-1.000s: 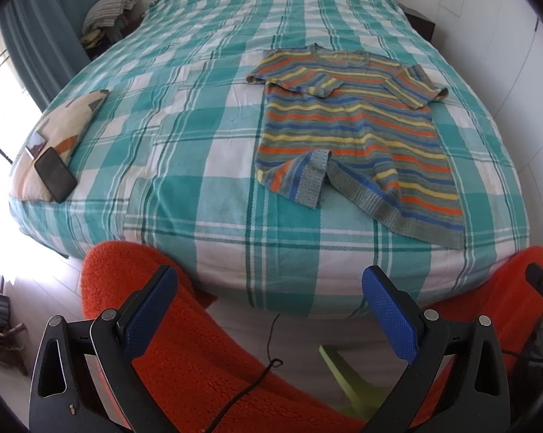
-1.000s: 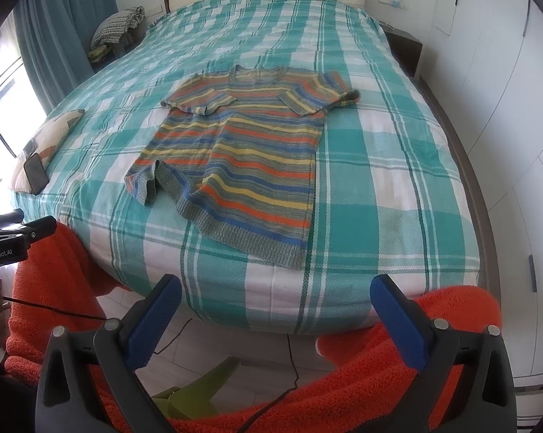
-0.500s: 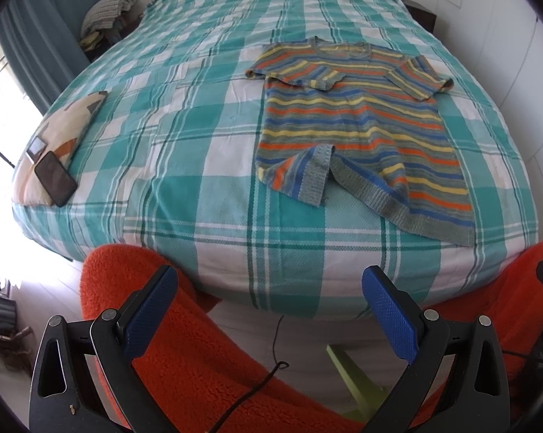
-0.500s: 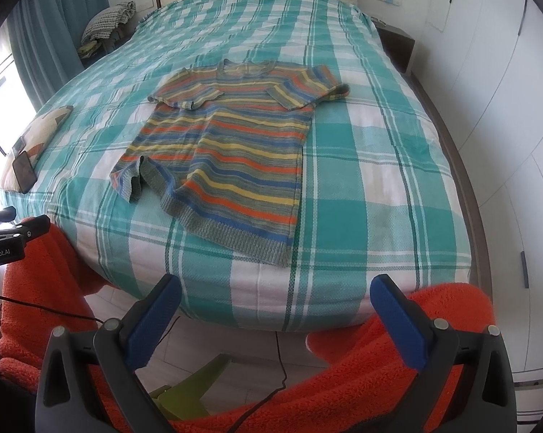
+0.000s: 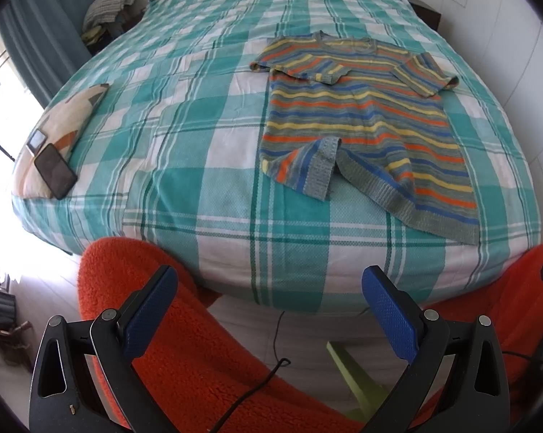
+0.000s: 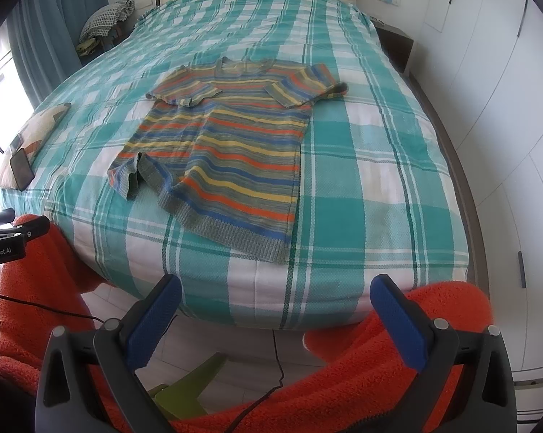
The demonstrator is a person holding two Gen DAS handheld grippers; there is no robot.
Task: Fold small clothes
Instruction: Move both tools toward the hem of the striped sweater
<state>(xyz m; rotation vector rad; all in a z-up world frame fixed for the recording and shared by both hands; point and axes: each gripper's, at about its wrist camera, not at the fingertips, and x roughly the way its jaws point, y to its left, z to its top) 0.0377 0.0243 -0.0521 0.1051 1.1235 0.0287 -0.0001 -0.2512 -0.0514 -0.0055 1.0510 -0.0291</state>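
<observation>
Left wrist view: at the left edge a dark phone (image 5: 55,170) lies on a patterned cushion (image 5: 60,133) at the corner of the checked bed (image 5: 213,137), while the striped sweater (image 5: 365,122) lies flat at centre right, its lower left hem corner turned over; the left tongs (image 5: 269,301), at the bottom, are spread wide and hold nothing. Right wrist view: the sweater (image 6: 228,151) lies at frame centre, and the right tongs (image 6: 275,306) stand equally wide apart and empty above orange fleece (image 6: 361,389).
</observation>
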